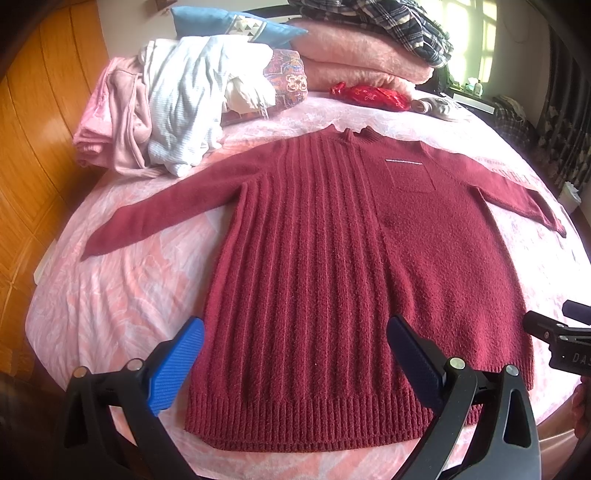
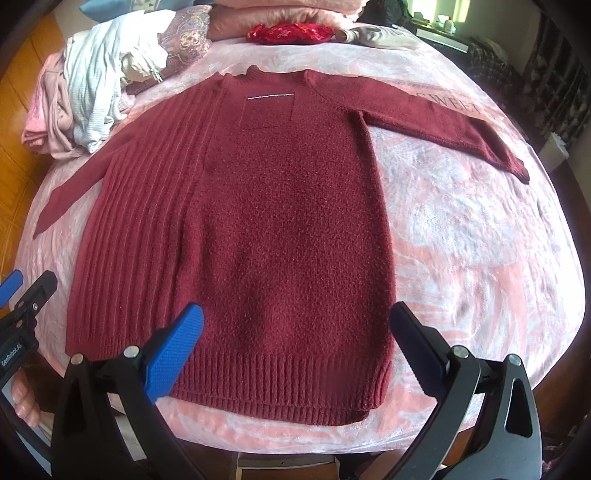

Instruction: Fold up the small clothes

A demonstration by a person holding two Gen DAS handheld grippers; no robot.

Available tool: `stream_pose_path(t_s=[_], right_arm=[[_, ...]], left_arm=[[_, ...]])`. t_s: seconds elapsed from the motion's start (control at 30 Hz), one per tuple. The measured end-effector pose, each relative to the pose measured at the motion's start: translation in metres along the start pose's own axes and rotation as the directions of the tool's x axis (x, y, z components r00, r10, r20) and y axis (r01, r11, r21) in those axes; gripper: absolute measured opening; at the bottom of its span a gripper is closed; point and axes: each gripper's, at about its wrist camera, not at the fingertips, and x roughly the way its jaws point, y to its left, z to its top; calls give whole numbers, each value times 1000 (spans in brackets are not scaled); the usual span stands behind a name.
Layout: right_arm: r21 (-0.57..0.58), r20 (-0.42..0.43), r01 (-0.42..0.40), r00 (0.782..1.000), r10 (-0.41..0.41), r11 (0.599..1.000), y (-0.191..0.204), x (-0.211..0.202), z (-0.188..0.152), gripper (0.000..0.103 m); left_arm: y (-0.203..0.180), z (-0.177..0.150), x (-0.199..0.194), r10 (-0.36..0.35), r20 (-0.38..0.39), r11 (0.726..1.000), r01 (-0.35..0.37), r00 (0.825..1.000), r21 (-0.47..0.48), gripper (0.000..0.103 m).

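Left hand-held gripper point(image 1: 295, 354) released, jaws wide apart, hovering over the hem of the dark red sweater point(image 1: 332, 266), left half. Right hand-held gripper point(image 2: 295, 343) also released, jaws wide, over the hem's right half. Neither grips fabric. A hand point(image 2: 24, 400) shows on the left tool, at the edge of the right wrist view.

Sweater lies flat, front up, on the bed point(image 1: 122, 295) with its pink patterned cover; hem nearest, collar far, both sleeves spread out to the sides. Chest pocket right of the collar line.

Beyond the sweater's left shoulder: heap of white and pink clothes point(image 1: 177, 107). Beyond the collar: red packet point(image 1: 369, 96), then stacked pink blankets point(image 1: 354, 55) with a plaid garment point(image 1: 388, 22) on top.
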Motion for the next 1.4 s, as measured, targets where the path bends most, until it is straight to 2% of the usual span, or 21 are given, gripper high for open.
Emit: stream_pose_path(t_s=[0.57, 1.03, 1.4], right_arm=[[11, 28, -24, 999, 24, 1000, -2, 2, -2, 100], [8, 91, -33, 995, 32, 999, -3, -2, -3, 100], [3, 36, -34, 999, 34, 999, -1, 2, -1, 100]], left_arm=[[1, -2, 1, 2, 0, 1000, -2, 1000, 2, 99], [1, -2, 1, 4, 1, 1000, -4, 1000, 1, 99], [1, -2, 1, 3, 0, 1000, -3, 1000, 2, 99]])
